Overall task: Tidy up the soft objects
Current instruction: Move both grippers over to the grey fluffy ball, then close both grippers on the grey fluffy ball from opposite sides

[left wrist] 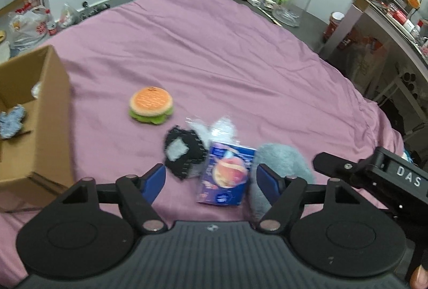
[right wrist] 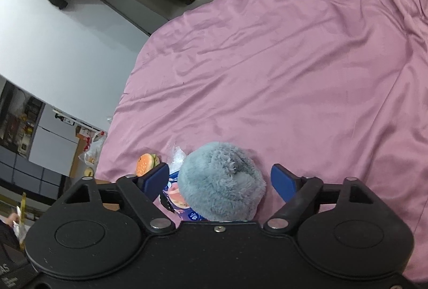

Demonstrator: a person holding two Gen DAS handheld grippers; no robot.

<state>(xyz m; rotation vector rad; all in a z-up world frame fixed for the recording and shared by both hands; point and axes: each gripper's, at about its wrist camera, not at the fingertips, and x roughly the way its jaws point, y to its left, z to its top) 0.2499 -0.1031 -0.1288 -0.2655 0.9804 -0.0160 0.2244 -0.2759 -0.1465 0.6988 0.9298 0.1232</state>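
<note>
On the pink bedsheet (left wrist: 214, 53) lie a plush burger (left wrist: 151, 105), a black-and-grey knitted piece (left wrist: 183, 152), a blue printed packet (left wrist: 227, 176) with clear plastic behind it, and a fluffy grey-blue plush (left wrist: 281, 171). My left gripper (left wrist: 211, 183) is open, hovering just short of the packet and the black piece. My right gripper (right wrist: 222, 183) is open too, its blue pads on either side of the grey-blue plush (right wrist: 220, 180) without pressing it. The burger (right wrist: 145, 163) and the packet (right wrist: 178, 202) peek out to the plush's left.
An open cardboard box (left wrist: 34, 115) stands at the left on the bed, holding a light blue knitted item (left wrist: 12, 120). A glass jar (left wrist: 294, 0), a cluttered shelf (left wrist: 388, 8) and bags (left wrist: 29, 27) surround the bed. The far sheet (right wrist: 294, 61) is bare.
</note>
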